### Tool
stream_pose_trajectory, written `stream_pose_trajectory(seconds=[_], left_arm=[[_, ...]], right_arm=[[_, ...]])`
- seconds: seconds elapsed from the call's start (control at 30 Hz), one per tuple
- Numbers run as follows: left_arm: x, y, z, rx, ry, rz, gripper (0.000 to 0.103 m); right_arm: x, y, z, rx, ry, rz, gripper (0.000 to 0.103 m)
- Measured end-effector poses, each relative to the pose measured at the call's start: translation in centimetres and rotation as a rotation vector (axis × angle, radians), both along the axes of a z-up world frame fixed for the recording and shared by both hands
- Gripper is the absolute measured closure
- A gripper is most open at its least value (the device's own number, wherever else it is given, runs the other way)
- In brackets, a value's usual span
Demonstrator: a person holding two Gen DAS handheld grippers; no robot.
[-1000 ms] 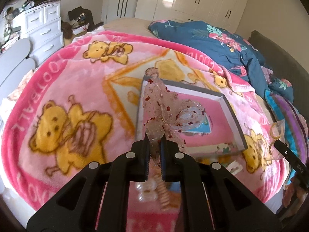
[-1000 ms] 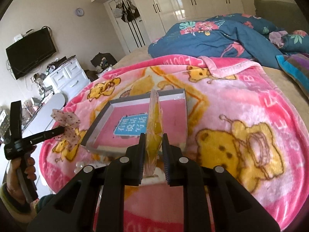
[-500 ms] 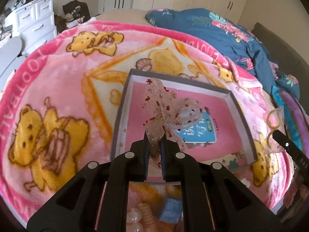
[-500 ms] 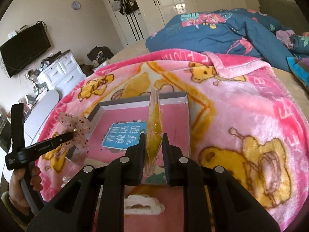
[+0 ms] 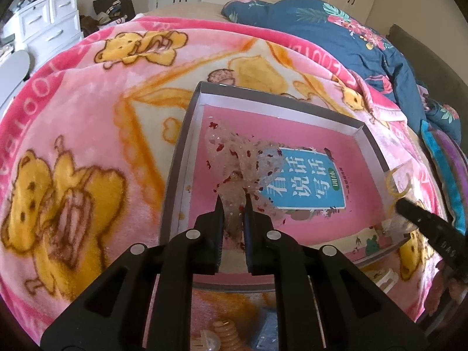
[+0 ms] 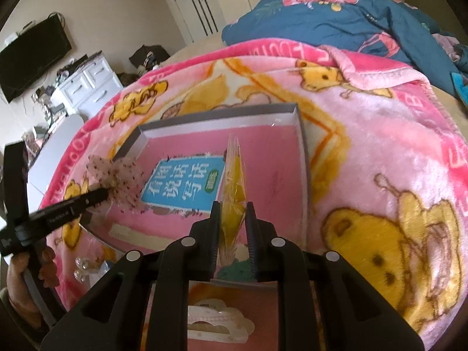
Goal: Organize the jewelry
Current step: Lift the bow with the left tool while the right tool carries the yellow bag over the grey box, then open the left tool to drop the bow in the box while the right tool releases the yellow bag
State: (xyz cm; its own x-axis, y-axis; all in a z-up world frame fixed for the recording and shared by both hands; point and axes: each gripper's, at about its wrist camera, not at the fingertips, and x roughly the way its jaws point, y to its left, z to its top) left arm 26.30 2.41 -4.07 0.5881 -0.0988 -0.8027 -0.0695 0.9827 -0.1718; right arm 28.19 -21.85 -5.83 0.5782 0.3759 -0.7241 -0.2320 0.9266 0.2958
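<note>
Your left hand-held gripper (image 5: 233,203) is clamped on a sheer pink bow (image 5: 244,165) flecked with red, its fingers (image 5: 218,213) pinching the tail of the fabric while the loops fan out ahead of the tips. The bow hangs over the left part of a shallow grey-rimmed box (image 5: 178,158) that lies on the pink bear-print blanket (image 5: 87,122) covering the bed. The box floor is pink with a blue label of white characters (image 5: 304,184), and the bow sits just left of that label.

Your right hand-held gripper (image 6: 232,209) is closed on a clear packet with something yellow inside (image 6: 234,181), held upright and edge-on over the right half of the same box (image 6: 301,134). From the left wrist view the packet shows at the box's right rim as a yellow ring shape (image 5: 395,184) beside the black finger.

On the blanket at the near side of the box lie a white cloud-shaped card (image 6: 216,318), some clear beads (image 6: 82,266) and a peach spiral hair tie (image 5: 225,333). A dark blue floral quilt (image 6: 351,20) is heaped at the far end of the bed, and a white chest of drawers (image 6: 87,84) stands by the wall under a television (image 6: 32,58)
</note>
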Motion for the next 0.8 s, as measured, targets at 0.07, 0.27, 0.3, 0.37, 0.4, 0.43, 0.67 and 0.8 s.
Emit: stream_pose_trajectory(seconds=[0.07, 0.27, 0.3, 0.37, 0.4, 0.43, 0.67, 0.8], left_arm=[[-0.1, 0.1, 0.0, 0.005, -0.002, 0.001, 0.095], [-0.4, 0.3, 0.2, 0.015, -0.013, 0.003, 0.085], [-0.5, 0.3, 0.2, 0.022, -0.017, 0.004, 0.084], [-0.7, 0.3, 0.3, 0.026, -0.021, 0.006, 0.082], [-0.8, 0.3, 0.4, 0.030, -0.023, 0.009, 0.082], [-0.8, 0.3, 0.4, 0.031, -0.025, 0.010, 0.081], [-1.6, 0.6, 1.1, 0.029, -0.042, 0.019, 0.068], [-2.4, 0.8, 2.1, 0.022, -0.065, 0.025, 0.060]], right_arm=[[0.0, 0.2, -0.3, -0.001, 0.010, 0.001, 0.086], [-0.2, -0.3, -0.6, 0.000, 0.012, -0.026, 0.078], [-0.2, -0.5, -0.6, 0.001, 0.011, -0.033, 0.069], [-0.5, -1.1, -0.5, 0.007, 0.009, -0.053, 0.064], [-0.6, -1.4, -0.4, 0.010, 0.007, -0.061, 0.063], [-0.9, -1.8, -0.2, 0.020, 0.005, -0.071, 0.060], [-3.0, -3.8, 1.4, 0.030, -0.037, -0.110, 0.046], [-4.4, -4.6, 2.5, 0.029, -0.062, -0.121, 0.038]])
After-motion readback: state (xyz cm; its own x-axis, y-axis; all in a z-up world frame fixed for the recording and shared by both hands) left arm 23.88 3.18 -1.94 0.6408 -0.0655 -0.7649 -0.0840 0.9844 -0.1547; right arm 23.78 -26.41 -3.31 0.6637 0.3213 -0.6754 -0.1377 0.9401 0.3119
